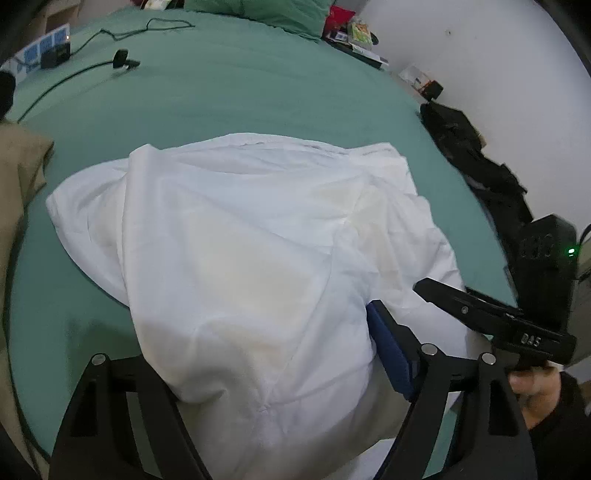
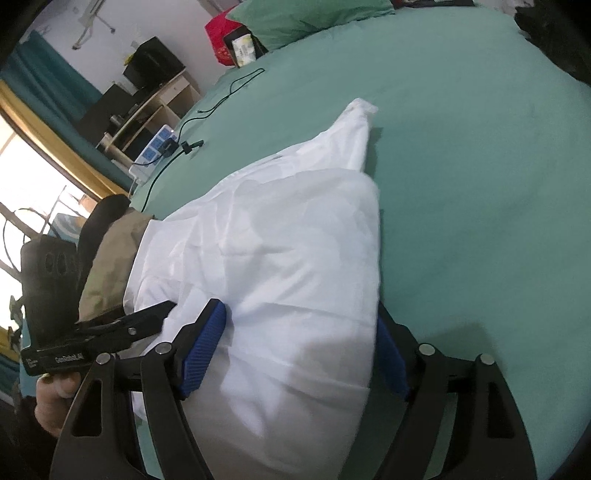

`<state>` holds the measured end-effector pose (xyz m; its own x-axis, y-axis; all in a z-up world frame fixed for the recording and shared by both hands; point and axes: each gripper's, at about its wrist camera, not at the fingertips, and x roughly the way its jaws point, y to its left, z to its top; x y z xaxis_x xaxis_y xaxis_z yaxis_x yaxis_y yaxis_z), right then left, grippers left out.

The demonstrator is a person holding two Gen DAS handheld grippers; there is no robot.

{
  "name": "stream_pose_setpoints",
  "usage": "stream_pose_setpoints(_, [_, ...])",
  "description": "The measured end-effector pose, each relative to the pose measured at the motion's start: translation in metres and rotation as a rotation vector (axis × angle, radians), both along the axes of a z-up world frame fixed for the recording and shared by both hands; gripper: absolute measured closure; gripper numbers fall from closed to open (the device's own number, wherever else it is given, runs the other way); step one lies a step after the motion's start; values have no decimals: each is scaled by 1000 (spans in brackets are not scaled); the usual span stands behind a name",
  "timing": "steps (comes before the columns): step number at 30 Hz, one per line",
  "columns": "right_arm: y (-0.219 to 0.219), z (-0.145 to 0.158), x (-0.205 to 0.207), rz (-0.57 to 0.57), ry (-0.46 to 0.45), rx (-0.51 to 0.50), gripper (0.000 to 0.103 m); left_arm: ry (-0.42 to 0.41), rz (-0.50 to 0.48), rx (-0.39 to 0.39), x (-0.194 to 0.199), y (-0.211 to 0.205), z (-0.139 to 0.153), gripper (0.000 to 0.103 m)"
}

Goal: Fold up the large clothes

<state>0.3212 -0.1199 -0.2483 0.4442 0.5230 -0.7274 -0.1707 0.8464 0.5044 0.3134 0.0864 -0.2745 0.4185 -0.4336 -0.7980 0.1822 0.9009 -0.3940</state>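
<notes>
A large white garment (image 1: 240,236) lies partly folded on the green bed (image 1: 229,85). In the left wrist view its near part drapes over my left gripper (image 1: 258,354); only the right blue pad (image 1: 388,354) shows and the left one is hidden under cloth. The jaws stand wide apart with cloth between them. My right gripper (image 1: 424,288) enters from the right, its tip on the garment's edge. In the right wrist view the garment (image 2: 288,251) fills the gap of my right gripper (image 2: 299,350), whose blue pads (image 2: 203,347) stand wide apart. My left gripper (image 2: 162,310) shows at the left.
A tan cloth (image 1: 18,177) lies at the bed's left edge. Black cables and a small camera (image 1: 122,61) lie on the far side, by a power strip (image 2: 153,151). A dark garment (image 1: 472,155) lies along the right edge. A green pillow (image 1: 258,11) and boxes sit at the head.
</notes>
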Motion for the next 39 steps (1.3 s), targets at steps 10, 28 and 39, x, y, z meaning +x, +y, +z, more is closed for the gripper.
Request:
stream_pose_setpoints(10, [17, 3, -12, -12, -40, -61, 43, -35, -13, -17, -2, -10, 2, 67])
stream_pose_setpoints(28, [2, -4, -13, -12, 3, 96, 66, -65, 14, -67, -9, -9, -2, 71])
stream_pose_setpoints(39, [11, 34, -26, -7, -94, 11, 80, -80, 4, -166, -13, -6, 22, 75])
